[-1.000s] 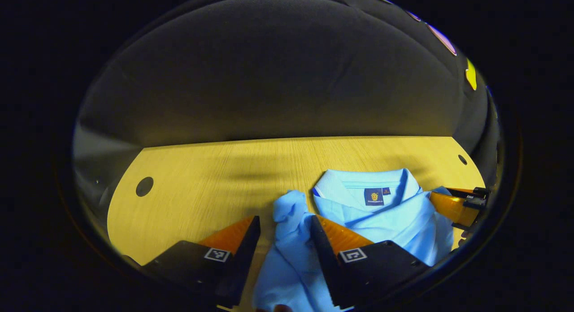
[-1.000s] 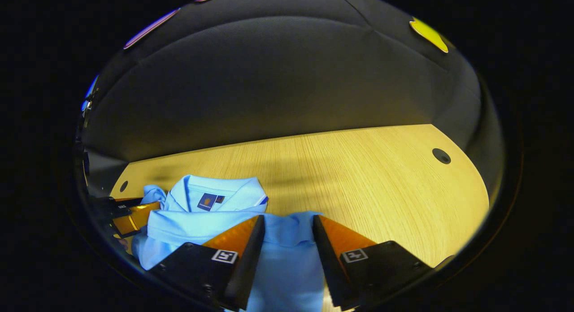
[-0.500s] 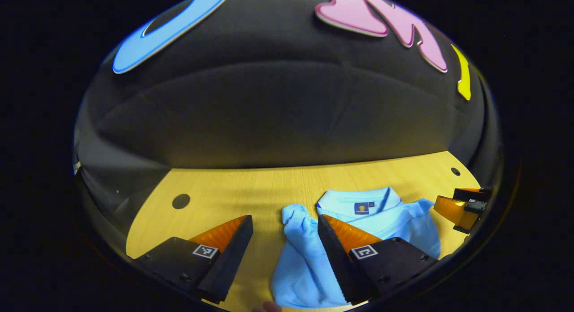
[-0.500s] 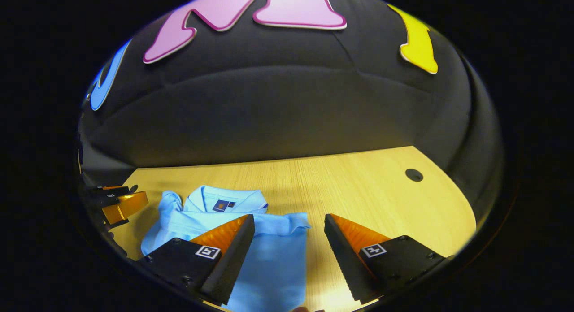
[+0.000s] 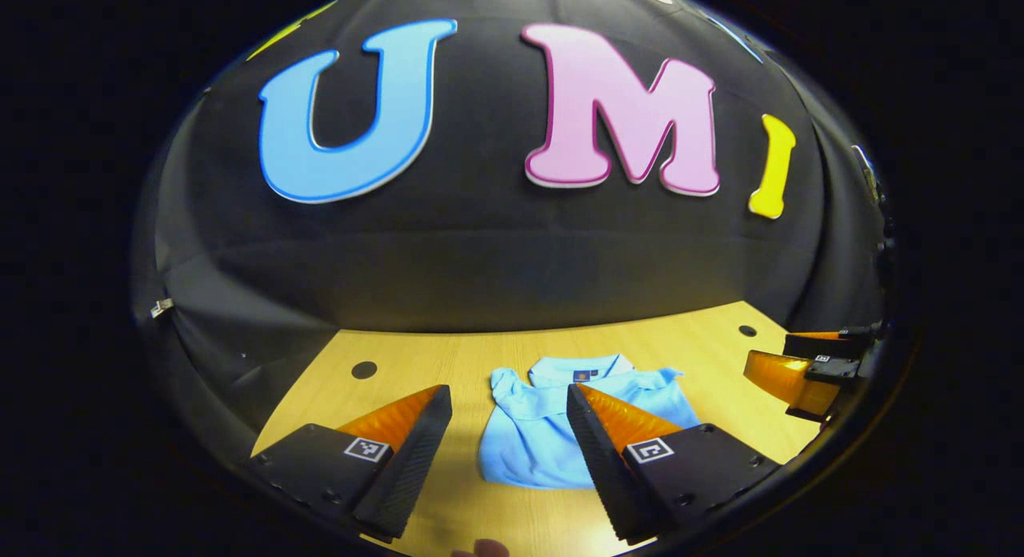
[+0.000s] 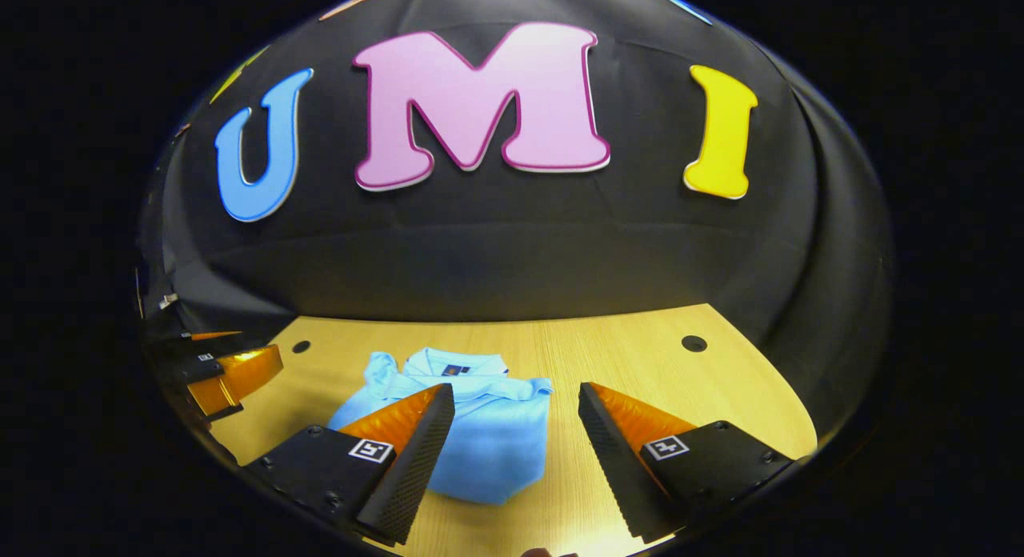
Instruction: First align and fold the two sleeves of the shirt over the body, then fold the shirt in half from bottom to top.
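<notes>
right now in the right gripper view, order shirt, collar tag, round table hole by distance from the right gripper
From the right gripper:
1. shirt, just ahead, slightly left.
2. collar tag, at the shirt's far end.
3. round table hole, far right, near the table's back edge.

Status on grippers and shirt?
Left gripper open, holding nothing. Right gripper open, holding nothing. Shirt folded on table, collar up. Nothing obstructing.

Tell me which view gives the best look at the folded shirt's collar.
The right gripper view: the collar sits clear above the gripper's own fingers at the far end of the shirt. In the left gripper view the collar is also in sight, but smaller, with one finger covering part of the shirt just below it.
</notes>
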`<control>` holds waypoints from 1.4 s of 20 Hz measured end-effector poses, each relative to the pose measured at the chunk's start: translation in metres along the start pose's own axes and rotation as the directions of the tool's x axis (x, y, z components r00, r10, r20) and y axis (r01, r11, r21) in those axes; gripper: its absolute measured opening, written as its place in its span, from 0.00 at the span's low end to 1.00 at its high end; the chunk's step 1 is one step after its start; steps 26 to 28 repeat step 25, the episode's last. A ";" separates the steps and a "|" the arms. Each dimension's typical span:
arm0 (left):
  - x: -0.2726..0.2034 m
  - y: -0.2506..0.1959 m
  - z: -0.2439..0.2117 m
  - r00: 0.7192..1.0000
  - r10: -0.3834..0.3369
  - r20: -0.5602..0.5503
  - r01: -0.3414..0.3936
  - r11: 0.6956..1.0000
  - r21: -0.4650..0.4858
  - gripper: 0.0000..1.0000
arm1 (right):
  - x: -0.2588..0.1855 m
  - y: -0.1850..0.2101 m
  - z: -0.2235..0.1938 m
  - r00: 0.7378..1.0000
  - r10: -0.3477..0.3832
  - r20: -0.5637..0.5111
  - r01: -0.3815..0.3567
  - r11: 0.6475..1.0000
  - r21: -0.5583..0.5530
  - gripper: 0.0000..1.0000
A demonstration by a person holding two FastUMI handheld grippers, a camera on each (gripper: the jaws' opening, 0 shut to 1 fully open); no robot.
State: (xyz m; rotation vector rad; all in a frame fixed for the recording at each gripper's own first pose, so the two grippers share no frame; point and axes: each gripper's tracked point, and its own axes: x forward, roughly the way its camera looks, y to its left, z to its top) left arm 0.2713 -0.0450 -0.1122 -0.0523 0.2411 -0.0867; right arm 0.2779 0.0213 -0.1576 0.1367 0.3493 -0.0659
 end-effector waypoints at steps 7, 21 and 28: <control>-0.138 -0.019 0.031 0.993 0.007 0.120 -0.009 1.000 0.018 0.92 | -0.120 0.016 0.041 0.990 0.053 0.129 -0.049 0.998 -0.031 0.97; -0.282 -0.028 0.002 0.996 0.009 0.084 0.000 0.994 -0.107 0.92 | -0.270 0.038 0.051 0.965 0.151 0.215 -0.133 0.987 -0.093 0.97; -0.276 -0.034 0.000 0.997 0.002 0.080 0.007 0.994 -0.108 0.92 | -0.272 0.043 0.042 0.969 0.156 0.193 -0.140 0.985 -0.097 0.97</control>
